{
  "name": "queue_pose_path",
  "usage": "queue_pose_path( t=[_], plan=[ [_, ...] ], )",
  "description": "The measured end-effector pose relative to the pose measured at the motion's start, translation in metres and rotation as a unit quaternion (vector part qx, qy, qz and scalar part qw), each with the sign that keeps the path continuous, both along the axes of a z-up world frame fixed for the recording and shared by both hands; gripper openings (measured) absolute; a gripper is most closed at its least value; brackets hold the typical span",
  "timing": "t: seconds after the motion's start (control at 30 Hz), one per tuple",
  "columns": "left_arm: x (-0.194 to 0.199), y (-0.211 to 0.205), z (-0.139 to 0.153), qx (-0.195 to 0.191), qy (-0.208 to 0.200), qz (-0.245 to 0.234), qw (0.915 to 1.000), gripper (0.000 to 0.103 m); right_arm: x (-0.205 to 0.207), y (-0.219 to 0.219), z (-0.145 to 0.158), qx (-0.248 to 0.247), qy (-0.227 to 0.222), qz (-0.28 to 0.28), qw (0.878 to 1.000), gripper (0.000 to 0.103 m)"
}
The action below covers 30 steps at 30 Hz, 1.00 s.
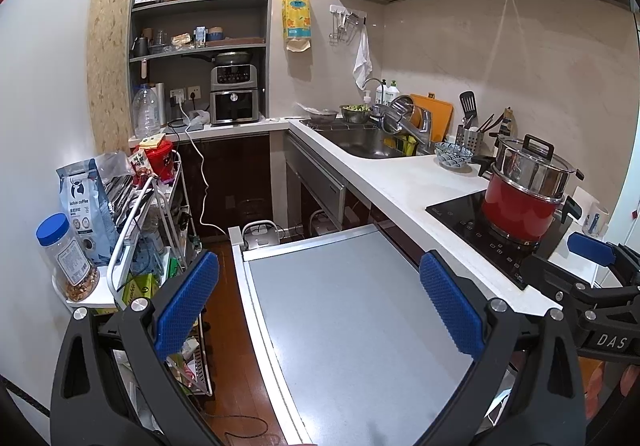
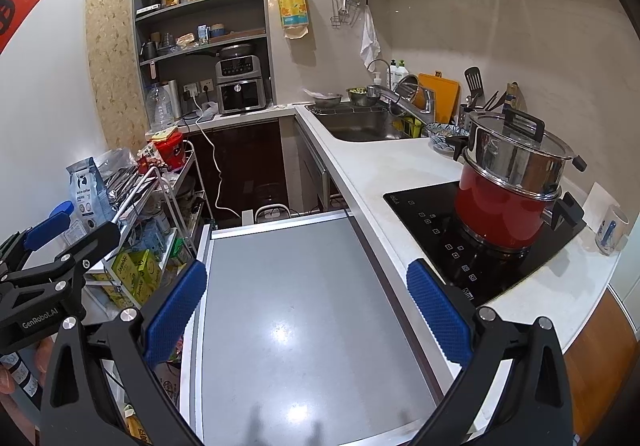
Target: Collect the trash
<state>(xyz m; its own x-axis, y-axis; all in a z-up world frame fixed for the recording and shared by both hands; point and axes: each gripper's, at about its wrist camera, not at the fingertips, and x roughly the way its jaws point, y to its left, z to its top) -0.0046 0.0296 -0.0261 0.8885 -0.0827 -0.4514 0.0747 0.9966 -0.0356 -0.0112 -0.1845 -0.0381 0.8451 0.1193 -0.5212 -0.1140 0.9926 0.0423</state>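
No trash is plainly identifiable in either view; a crumpled white bag point(image 1: 199, 119) lies on the back counter beside the air fryer point(image 1: 235, 94), but whether it is rubbish cannot be told.

The left gripper point(image 1: 320, 306) hangs over a grey pull-out surface point(image 1: 352, 306), its blue pads spread wide with nothing between them. The right gripper point(image 2: 308, 310) is likewise released and holds nothing, above the same grey surface point(image 2: 304, 306). Each gripper shows at the edge of the other's view.

To the right runs a white counter point(image 1: 404, 181) with a sink point(image 1: 364, 141), a patterned bowl point(image 1: 454, 155) and a black cooktop point(image 2: 436, 234). A red pot point(image 2: 500, 209) stands on the cooktop with a steel lidded pot point(image 2: 520, 157) stacked on top. A mug point(image 2: 612, 230) sits near the counter's right end.

To the left stands a crowded wire cart point(image 1: 160, 213) with a coffee bag point(image 1: 86, 205), a blue-capped jar point(image 1: 68, 258) and a red tub point(image 1: 162, 159). A white cable point(image 1: 204, 181) hangs from the wall socket down toward the floor.
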Motion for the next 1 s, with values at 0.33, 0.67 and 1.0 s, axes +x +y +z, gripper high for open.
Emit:
queue_pose_path(
  t=[0.33,0.67,1.0],
  plan=[
    [0.0018,0.0001,-0.0006,0.000,0.002,-0.005,1.0000,0.101,-0.0005,0.0019,-0.0006,0.000,0.001,0.002,1.000,0.099],
    [-0.0011,-0.0024,0.0031,0.007,-0.012,-0.011,0.9998,0.101,-0.0015,0.0044,-0.0028,0.005,0.003,0.003,1.000,0.099],
    [-0.0035,-0.0057,0.0082,0.020,-0.026,0.001,0.9995,0.101,-0.0017,0.0039,-0.0032,0.004,0.005,0.004,1.000,0.099]
  ],
)
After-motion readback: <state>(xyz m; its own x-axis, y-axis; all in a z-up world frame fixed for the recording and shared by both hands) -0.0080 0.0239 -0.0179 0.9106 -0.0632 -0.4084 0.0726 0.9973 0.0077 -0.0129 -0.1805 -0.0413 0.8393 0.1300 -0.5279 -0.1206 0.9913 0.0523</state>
